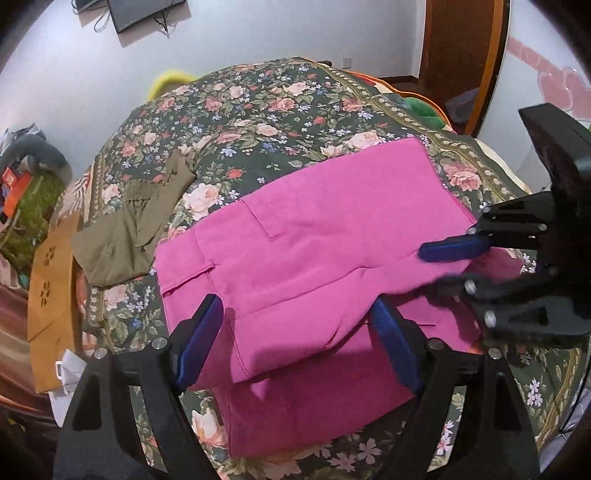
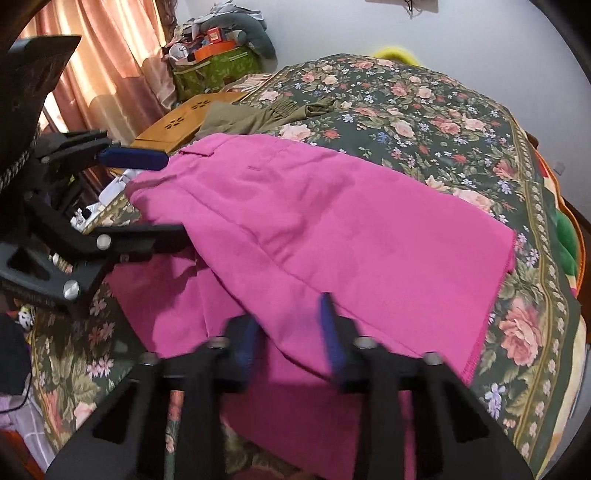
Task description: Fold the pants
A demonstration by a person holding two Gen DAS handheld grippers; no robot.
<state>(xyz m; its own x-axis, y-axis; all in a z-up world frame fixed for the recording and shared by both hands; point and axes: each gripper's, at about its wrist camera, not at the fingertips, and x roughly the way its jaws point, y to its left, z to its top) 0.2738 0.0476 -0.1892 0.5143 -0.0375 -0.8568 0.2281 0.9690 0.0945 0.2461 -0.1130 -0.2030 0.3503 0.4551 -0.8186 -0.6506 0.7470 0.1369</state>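
A floral bedspread (image 1: pixel 266 122), dark green with pink roses, covers the bed. An olive-green garment (image 1: pixel 133 225) lies crumpled on it near the far left edge, partly overlapping a flat tan wooden board (image 1: pixel 50 280) with small flower-shaped cut-outs. Beyond the board, a green box (image 2: pixel 218 70) is piled with an orange box (image 2: pixel 214 50) and a grey stuffed cushion (image 2: pixel 255 33). Pinkish-orange curtains (image 2: pixel 107 62) hang beside it. A dark wooden door (image 1: pixel 461 55) stands on the other side of the room, and something yellow (image 1: pixel 170 83) peeks over the bed's far edge.
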